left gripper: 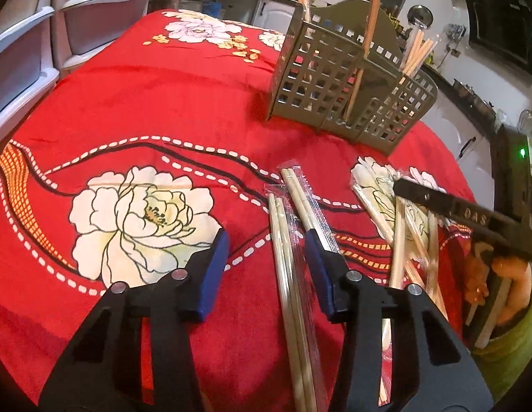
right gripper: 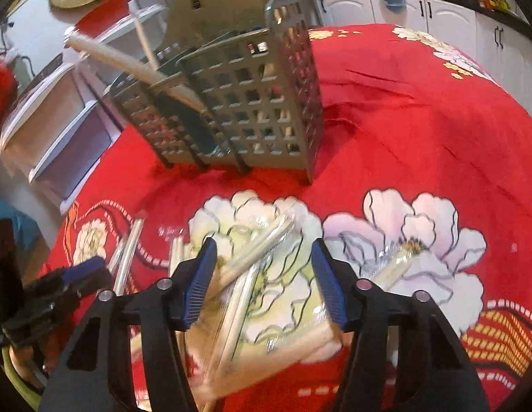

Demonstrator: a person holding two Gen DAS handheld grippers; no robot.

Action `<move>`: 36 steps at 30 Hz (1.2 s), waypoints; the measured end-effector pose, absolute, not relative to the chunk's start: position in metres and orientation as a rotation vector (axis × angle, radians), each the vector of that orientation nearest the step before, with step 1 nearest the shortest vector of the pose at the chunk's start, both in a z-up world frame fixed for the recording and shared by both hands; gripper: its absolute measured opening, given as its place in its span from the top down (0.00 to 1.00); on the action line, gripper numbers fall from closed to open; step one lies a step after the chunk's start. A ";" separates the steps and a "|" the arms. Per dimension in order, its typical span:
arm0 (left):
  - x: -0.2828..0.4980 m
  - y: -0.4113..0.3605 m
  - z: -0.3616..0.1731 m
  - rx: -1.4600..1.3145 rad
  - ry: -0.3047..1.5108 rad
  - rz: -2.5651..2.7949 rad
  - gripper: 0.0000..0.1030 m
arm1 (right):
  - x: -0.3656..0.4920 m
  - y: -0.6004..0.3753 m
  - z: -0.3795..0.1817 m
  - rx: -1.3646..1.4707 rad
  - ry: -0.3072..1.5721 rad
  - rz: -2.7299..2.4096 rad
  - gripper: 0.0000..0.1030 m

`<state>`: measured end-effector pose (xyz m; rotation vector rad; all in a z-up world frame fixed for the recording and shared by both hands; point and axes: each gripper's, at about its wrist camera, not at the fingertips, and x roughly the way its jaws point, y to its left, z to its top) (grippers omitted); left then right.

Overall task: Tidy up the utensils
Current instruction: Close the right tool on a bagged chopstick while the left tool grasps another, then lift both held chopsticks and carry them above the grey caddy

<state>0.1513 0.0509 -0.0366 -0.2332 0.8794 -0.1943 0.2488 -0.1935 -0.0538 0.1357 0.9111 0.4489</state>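
Chopsticks (left gripper: 286,240) lie between open left gripper (left gripper: 267,257) fingers.

Grey slotted utensil caddy (left gripper: 348,92) is stood upright toward the table's far edge, a few wooden chopsticks (left gripper: 367,31) leaned inside. More plastic-wrapped chopstick pairs (left gripper: 290,257) are left scattered flat, overlapping, nearer the table's front edge.

table: red floral cloth (left gripper: 135,96) | left: white plastic drawers (left gripper: 22,51) | right: white cabinets (right gripper: 448,17), dark countertop (left gripper: 472,92), black range hood (left gripper: 499,34) | light: indoor
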 end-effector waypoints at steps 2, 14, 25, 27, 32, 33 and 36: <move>0.155 0.049 -0.036 -0.225 0.885 -0.191 0.69 | 0.255 -0.192 -0.054 0.141 0.920 0.450 0.53; 0.181 0.041 -0.038 -0.210 0.901 -0.180 0.80 | 0.271 -0.192 -0.054 0.134 0.917 0.456 0.90; 0.189 0.058 -0.035 -0.342 0.904 -0.198 0.95 | 0.265 -0.192 -0.029 0.208 0.852 0.555 0.92; 0.187 0.059 -0.030 -0.345 0.891 -0.198 0.95 | 0.262 -0.189 -0.022 0.200 0.835 0.570 0.93; 0.183 0.065 -0.015 -0.351 0.853 -0.195 0.95 | 0.253 -0.180 -0.007 0.174 0.793 0.580 0.93; 0.181 0.066 -0.011 -0.352 0.841 -0.195 0.95 | 0.252 -0.178 -0.003 0.170 0.784 0.586 0.93; 0.176 0.068 -0.001 -0.340 0.808 -0.184 0.95 | 0.246 -0.173 0.009 0.158 0.747 0.598 0.94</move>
